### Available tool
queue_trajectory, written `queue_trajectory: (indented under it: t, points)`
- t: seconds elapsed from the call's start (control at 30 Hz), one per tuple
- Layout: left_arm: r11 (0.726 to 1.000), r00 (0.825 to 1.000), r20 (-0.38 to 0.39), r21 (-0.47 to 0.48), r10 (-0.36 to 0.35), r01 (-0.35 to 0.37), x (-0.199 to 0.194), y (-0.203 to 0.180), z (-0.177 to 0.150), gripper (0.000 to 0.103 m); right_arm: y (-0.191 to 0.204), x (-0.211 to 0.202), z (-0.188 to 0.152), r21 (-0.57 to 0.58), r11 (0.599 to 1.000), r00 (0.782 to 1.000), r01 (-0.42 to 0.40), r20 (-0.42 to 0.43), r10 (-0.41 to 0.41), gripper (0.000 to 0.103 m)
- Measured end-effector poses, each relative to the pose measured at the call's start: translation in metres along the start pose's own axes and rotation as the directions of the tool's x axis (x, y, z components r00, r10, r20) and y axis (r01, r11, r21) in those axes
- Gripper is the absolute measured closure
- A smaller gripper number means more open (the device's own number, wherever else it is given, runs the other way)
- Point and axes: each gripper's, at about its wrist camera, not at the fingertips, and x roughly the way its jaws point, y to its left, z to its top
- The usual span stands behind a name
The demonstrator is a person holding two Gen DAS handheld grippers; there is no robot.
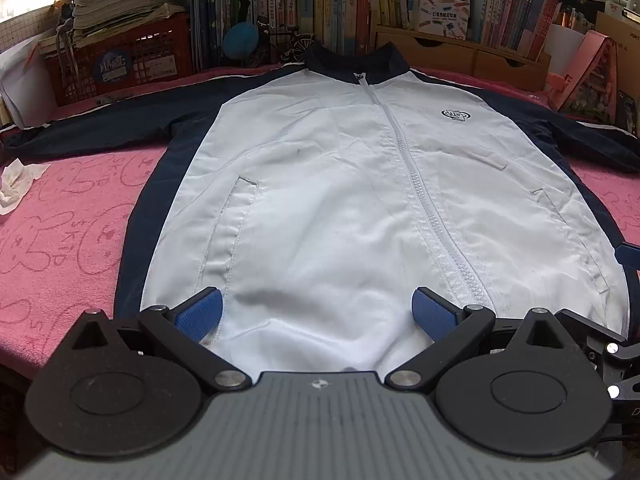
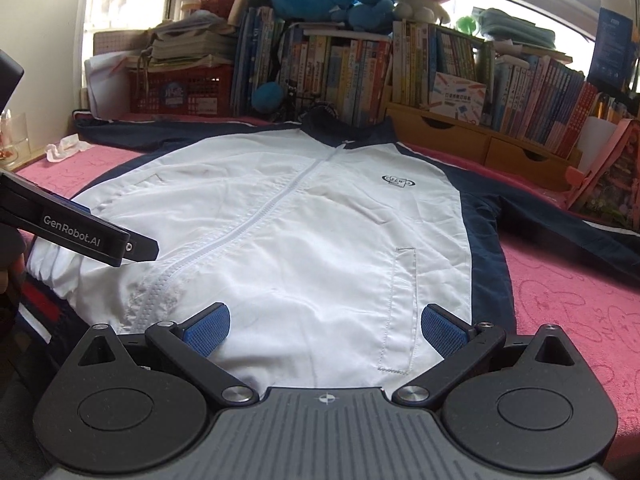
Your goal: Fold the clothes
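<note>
My left tool [image 1: 316, 312] and my right tool [image 2: 324, 326] both hang over the near hem of the jacket [image 1: 360, 184], each with its 2 blue pads spread wide and nothing between them. The jacket lies flat and face up on the pink cover [image 1: 72, 216] of the counter, zipped shut, collar [image 1: 356, 62] toward the books [image 1: 320, 4] at the back, both navy sleeves stretched out to the sides. No part of it is folded over as far as I can see.

I judge this spread-out state fits either a garment laid out for folding or one opened flat again, so I only say how it lies. Any fold from here would call for each tool to close on 1 layered edge, hem or sleeve, without bunching the cloth.

The body is white, thin and slightly creased, with navy side panels, a white zipper [image 1: 416, 184] down the middle, 2 slanted pockets and a small chest logo [image 1: 456, 115]. It looks light and slippery. A crumpled tissue [image 1: 18, 184] lies left of it, apart from the sleeve.
</note>
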Motion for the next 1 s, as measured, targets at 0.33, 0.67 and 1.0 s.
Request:
queue_trajectory:
  t: [0.33, 0.67, 1.0]
  points:
    - [1.000, 0.999, -0.028, 0.003, -0.016, 0.017, -0.017, -0.008, -0.016, 0.001, 0.013, -0.011, -0.010, -0.008, 0.998, 0.992, -0.059, -0.109, 0.058, 0.000]
    - [0.999, 0.998, -0.066, 0.050, -0.005, 0.008, -0.034, -0.018, -0.036, 0.000, 0.030, -0.030, -0.023, -0.032, 0.995, 0.983, -0.092, -0.162, 0.086, 0.000]
    - [0.998, 0.997, -0.075, 0.061, -0.017, 0.022, -0.047, -0.025, -0.048, 0.000, 0.032, -0.045, -0.030, -0.015, 0.997, 0.984, -0.072, -0.161, 0.069, 0.000]
